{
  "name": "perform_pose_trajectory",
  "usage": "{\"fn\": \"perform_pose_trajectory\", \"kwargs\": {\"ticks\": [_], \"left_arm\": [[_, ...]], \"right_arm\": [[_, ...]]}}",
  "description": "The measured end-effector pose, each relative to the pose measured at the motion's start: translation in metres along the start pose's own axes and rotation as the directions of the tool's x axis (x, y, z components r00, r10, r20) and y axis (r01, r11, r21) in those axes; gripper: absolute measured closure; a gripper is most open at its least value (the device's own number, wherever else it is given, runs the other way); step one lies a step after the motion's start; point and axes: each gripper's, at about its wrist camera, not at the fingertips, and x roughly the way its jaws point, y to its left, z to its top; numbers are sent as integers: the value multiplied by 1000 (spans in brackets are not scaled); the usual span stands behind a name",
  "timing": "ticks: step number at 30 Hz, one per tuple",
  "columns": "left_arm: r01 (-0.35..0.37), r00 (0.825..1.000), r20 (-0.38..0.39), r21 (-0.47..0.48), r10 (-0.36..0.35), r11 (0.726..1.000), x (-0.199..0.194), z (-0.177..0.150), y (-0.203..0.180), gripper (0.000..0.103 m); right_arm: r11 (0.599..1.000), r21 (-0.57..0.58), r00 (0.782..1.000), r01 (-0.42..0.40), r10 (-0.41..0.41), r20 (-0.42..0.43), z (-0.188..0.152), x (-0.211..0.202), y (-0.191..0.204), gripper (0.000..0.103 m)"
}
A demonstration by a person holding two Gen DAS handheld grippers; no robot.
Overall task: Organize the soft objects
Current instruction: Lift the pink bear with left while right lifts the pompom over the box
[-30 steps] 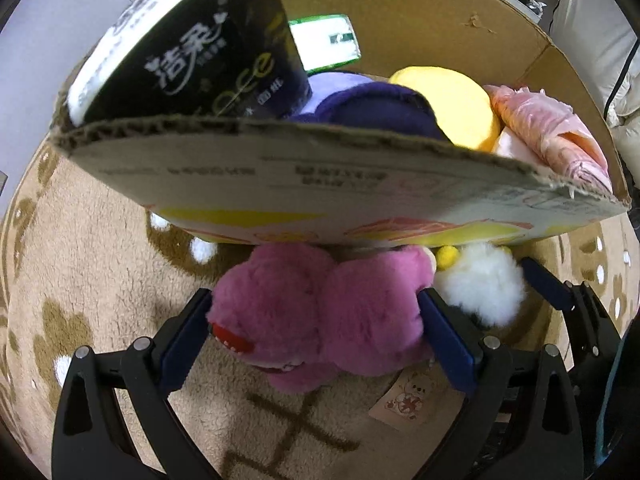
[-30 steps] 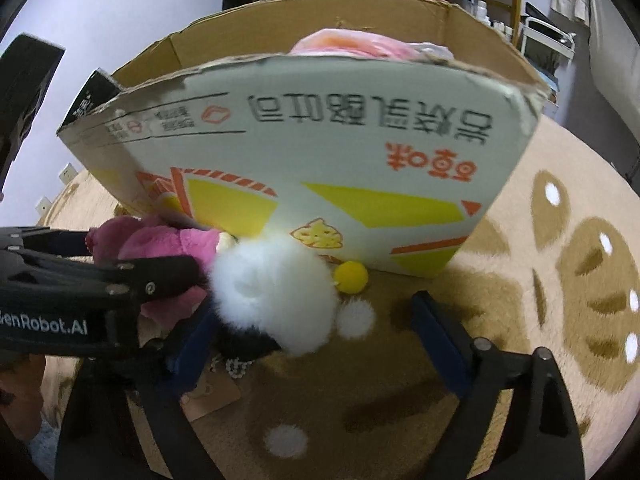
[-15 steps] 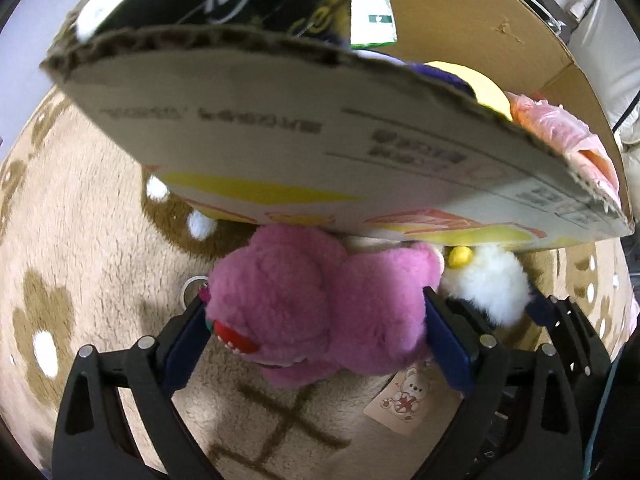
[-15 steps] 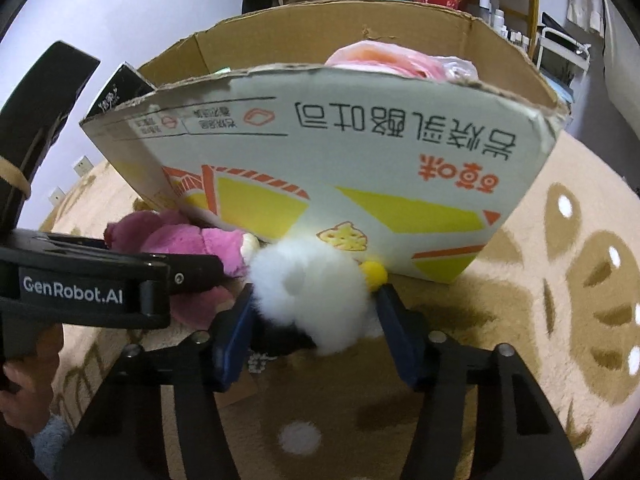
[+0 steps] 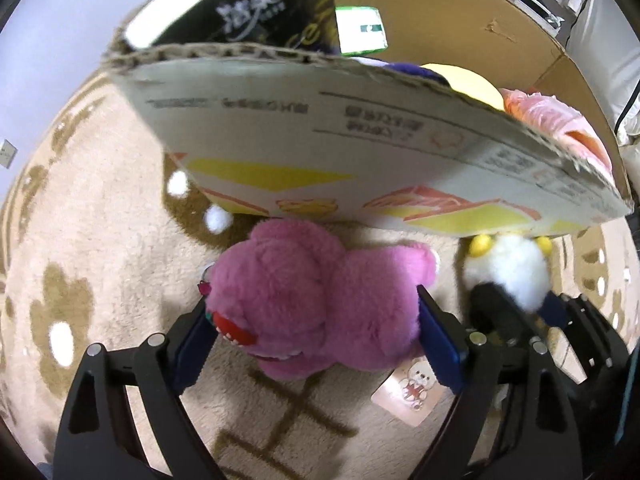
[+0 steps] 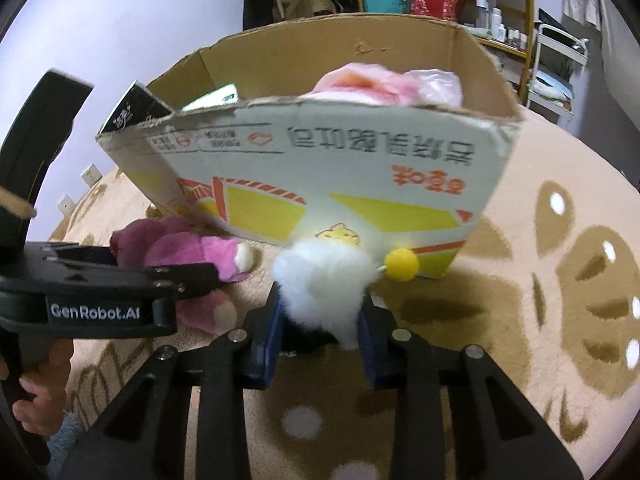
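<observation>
My left gripper is shut on a pink plush bear, held just above the rug in front of the cardboard box. My right gripper is shut on a white fluffy toy with yellow pompoms, also in front of the box. The bear and the left gripper show at the left of the right wrist view. The white toy shows at the right of the left wrist view. The box holds a pink plush, a yellow plush and a dark tissue pack.
A beige rug with brown flower patterns covers the floor. A paper tag hangs from the bear. Shelves with clutter stand behind the box. A white wall is at the left.
My right gripper closed on the white toy and lifted it. Both grippers rose a little and drew back from the box, carrying their toys.
</observation>
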Motion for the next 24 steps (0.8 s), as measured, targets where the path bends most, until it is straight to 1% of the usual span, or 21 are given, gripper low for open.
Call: {"fn": "perform_pose_trajectory", "kwargs": {"ticks": [6,11,12,15,16,18,21,22,23,24], "left_arm": [[-27,998,52,15,26,1000,-21,-20,-1,14],[-30,993,111,19,28,999,-50,-36,-2,14],[-38,991,127,19,35,999,-60,-31,-18,14],[-48,984,173,25,43,999,-85,-49,-23,14],[-49,981,188,24,43,999,-91,-50,-25,14],[-45,973,227,23,39,999,-104,-56,-25,14],[-42,952,305,25,33,999,-133,-62,-24,14],[-44,946,323,26,33,999,-136,-53,-25,14],[-50,936,350,29,36,998,-141,-50,-26,14],[-61,920,389,35,43,997,-152,-54,-28,14]], "right_arm": [[1000,27,1000,14,-15,24,0,-19,-7,69],[999,1,997,35,-35,73,6,-41,-5,69],[999,4,996,37,-37,85,6,-45,-5,69],[999,7,993,44,-45,108,9,-56,-2,69],[999,7,992,47,-47,117,9,-62,-2,69],[999,10,989,46,-47,140,9,-74,0,69],[999,7,981,45,-46,191,11,-97,2,69],[999,1,977,45,-44,210,12,-105,4,69],[999,-3,973,47,-45,226,13,-112,8,69],[999,-6,971,49,-47,233,14,-117,9,69]]}}
